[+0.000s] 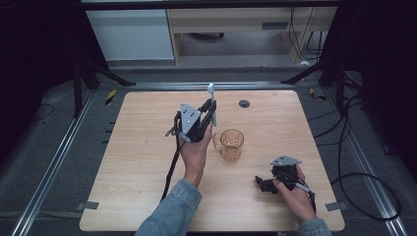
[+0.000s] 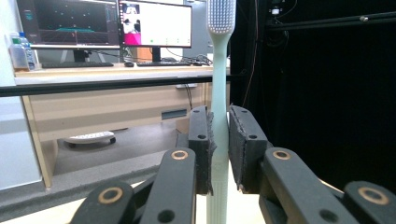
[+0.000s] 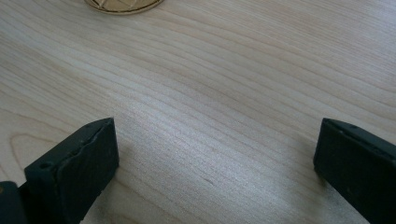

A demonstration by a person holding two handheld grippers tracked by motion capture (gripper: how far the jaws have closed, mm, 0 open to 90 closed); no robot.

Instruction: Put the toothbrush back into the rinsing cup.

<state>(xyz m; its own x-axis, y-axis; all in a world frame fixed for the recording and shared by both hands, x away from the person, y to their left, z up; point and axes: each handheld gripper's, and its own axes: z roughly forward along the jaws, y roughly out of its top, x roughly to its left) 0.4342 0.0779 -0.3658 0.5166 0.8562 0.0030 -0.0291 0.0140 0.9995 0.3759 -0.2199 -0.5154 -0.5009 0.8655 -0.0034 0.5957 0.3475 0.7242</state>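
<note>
I have the toothbrush (image 2: 220, 93) pinched upright in my left gripper (image 1: 210, 112), head up and bristles near the top of the left gripper view, the 2 jaws clamped on the lower half of its pale handle. In the high view it stands above the table (image 1: 147, 162), just behind and to the left of the amber glass mug (image 1: 231, 144), which sits upright and looks empty. My guess is the brush is meant to go into that mug. The risk I see is the thin, smooth handle: gripped this low, it could pivot between the pads if I tilt the gripper quickly, and the tail could strike the mug's rim and tip the mug or knock the brush loose. My left hand (image 1: 195, 152) is raised off the surface, forearm reaching forward, the gripper pointing away from me. My right gripper (image 1: 269, 183) rests low near the table's front right, well apart from the mug, its 2 jaws spread wide with nothing but bare wood between them.
</note>
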